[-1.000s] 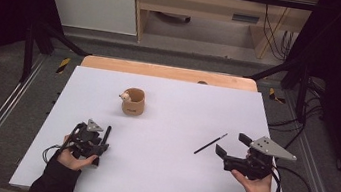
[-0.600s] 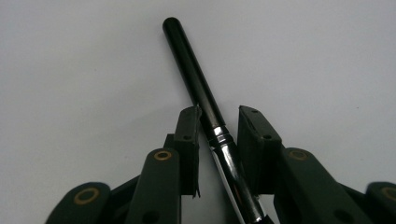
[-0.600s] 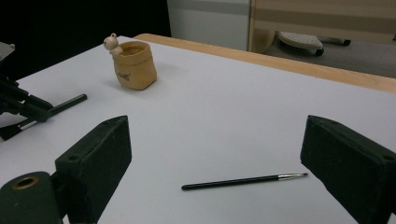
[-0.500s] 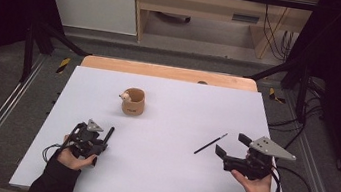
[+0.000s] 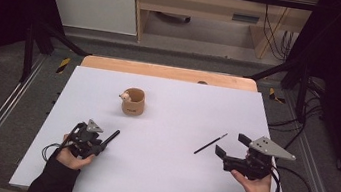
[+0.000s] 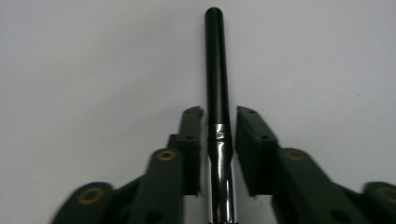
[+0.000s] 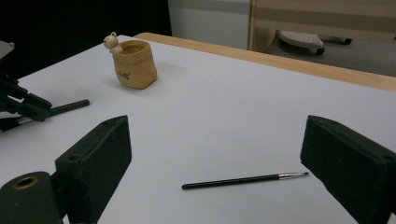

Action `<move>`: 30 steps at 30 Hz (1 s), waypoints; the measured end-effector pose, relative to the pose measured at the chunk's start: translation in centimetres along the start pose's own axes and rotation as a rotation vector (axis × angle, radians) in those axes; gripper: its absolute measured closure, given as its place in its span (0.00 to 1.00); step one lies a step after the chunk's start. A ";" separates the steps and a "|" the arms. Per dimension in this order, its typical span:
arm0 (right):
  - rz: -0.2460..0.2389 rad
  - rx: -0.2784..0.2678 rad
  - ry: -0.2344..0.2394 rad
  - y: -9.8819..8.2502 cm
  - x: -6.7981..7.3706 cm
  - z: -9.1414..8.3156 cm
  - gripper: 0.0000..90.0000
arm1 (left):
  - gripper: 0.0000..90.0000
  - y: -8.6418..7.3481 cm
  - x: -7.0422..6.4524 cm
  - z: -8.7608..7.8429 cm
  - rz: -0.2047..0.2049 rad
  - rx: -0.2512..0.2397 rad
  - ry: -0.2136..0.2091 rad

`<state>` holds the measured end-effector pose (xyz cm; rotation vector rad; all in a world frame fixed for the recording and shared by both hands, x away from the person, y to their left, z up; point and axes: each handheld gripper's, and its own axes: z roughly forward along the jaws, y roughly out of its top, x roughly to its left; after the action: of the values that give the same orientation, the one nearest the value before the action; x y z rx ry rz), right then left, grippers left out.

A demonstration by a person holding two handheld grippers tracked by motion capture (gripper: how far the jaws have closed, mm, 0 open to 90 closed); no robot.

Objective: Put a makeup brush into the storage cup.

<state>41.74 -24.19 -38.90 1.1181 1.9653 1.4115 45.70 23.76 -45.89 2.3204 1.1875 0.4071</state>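
A black pen with a chrome barrel (image 6: 214, 56) lies on the white table, pointing away from my left gripper (image 6: 219, 112). It runs between the two jaws with a thin gap on each side. Those jaws have just been opening, so the gripper is open around the pen. From above, the left gripper (image 5: 101, 142) rests at the front left, the pen (image 5: 111, 135) sticking out toward the middle. My right gripper (image 5: 230, 144) sits at the front right, wide open and empty. A thin black paintbrush (image 7: 245, 179) lies on the table just ahead of its jaws.
A small tan sack-shaped cup with a little figure on its rim (image 5: 133, 102) stands upright at the table's middle-left. The white table (image 5: 172, 177) has a wooden strip along its far edge. Metal rails run down both sides.
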 end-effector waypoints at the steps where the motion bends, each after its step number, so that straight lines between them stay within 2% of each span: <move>1: -0.001 0.000 0.000 0.0 0.0 0.0 0.10 | 0.71 0.0 0.0 -0.1 0.002 -0.011 -0.002; 6: 0.001 0.002 0.001 0.0 0.0 0.0 0.10 | 0.58 0.5 0.3 -1.3 0.004 -0.053 -0.017; 10: 0.000 0.002 -0.002 0.1 0.0 -0.1 0.10 | 0.52 1.5 0.5 -2.1 0.033 -0.039 -0.040; 12: 0.003 0.000 -0.004 0.1 0.0 -0.1 0.10 | 0.49 2.0 0.6 -2.1 0.047 -0.021 -0.046; 16: -0.002 0.008 -0.008 0.1 0.0 -0.1 0.10 | 0.45 2.6 0.9 -1.6 0.082 0.060 -0.047; 22: -0.003 0.012 -0.016 0.0 -0.1 -0.1 0.10 | 0.46 3.0 0.9 -0.2 0.116 0.154 -0.055; 30: 0.000 0.004 -0.015 0.1 -0.2 -0.4 0.10 | 0.61 3.1 0.7 0.6 0.123 0.199 -0.078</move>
<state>41.61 -24.55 -38.65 1.1274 1.9590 1.3959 48.49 22.65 -44.63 2.5647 1.0949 0.2478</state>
